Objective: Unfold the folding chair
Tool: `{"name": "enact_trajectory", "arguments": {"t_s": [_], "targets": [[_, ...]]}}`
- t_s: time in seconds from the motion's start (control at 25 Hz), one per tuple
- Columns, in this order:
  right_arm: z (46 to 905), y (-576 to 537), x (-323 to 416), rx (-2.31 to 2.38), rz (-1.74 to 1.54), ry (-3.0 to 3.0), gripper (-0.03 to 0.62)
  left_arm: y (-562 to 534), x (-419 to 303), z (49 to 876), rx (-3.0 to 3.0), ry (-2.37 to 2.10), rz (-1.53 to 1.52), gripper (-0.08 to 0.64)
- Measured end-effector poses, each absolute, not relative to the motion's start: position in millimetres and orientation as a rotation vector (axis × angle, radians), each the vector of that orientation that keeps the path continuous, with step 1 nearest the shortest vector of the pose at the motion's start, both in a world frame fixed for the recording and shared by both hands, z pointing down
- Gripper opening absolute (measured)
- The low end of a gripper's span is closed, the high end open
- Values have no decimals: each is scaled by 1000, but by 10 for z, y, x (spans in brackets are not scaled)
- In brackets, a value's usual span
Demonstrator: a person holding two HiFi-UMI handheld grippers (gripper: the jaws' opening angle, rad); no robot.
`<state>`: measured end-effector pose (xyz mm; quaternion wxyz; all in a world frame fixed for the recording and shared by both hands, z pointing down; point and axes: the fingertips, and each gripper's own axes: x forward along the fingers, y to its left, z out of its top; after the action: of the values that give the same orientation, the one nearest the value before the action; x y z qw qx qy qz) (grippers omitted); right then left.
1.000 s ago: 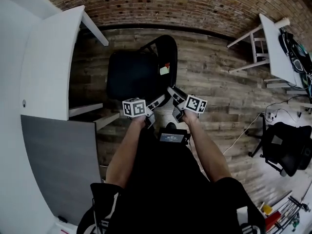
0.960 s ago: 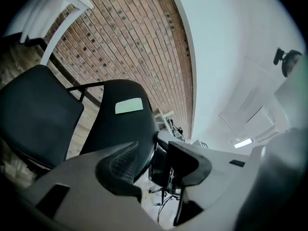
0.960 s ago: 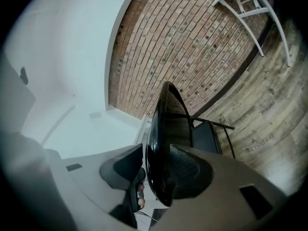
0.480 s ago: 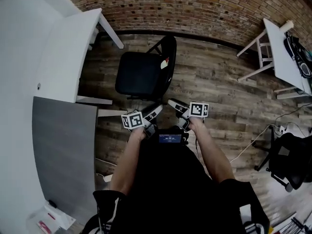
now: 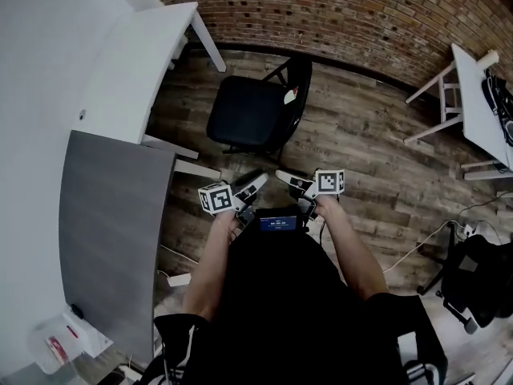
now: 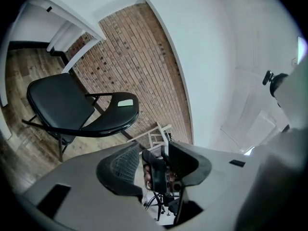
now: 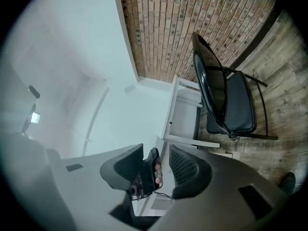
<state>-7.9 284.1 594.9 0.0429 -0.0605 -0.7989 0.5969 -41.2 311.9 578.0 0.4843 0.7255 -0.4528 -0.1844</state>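
The black folding chair (image 5: 252,115) stands unfolded on the wooden floor, its seat flat and its backrest toward the brick wall. It also shows in the left gripper view (image 6: 77,107) and in the right gripper view (image 7: 228,100). My left gripper (image 5: 252,187) and right gripper (image 5: 290,181) are held close to my body, well short of the chair and touching nothing. Both are open and empty. In the left gripper view the left gripper (image 6: 153,160) has only the other gripper showing beyond its jaws, and the right gripper (image 7: 155,170) looks the same.
A white table (image 5: 136,62) and a grey tabletop (image 5: 112,223) stand to the left of the chair. The brick wall (image 5: 337,6) runs behind it. Another white table (image 5: 481,111) and a black office chair (image 5: 481,279) are at the right, with a cable (image 5: 417,247) on the floor.
Both grippers have drawn back from the chair toward my body and now hang apart from it. The chair stays unfolded and sits farther off in the head view.
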Motion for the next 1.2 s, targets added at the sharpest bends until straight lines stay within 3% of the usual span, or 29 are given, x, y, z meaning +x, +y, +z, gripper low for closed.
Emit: {"name": "enact_trajectory", "arguments": {"t_s": [0.6,1.2], "targets": [[5663,3444,-293,-172,1733,-2500,158,3624,-661,5605,1806,-1007,-572,198],[5471,3822,-175,-64,1696,-2560,56,3948,-591,5552,1819,-919,-659,198]]}}
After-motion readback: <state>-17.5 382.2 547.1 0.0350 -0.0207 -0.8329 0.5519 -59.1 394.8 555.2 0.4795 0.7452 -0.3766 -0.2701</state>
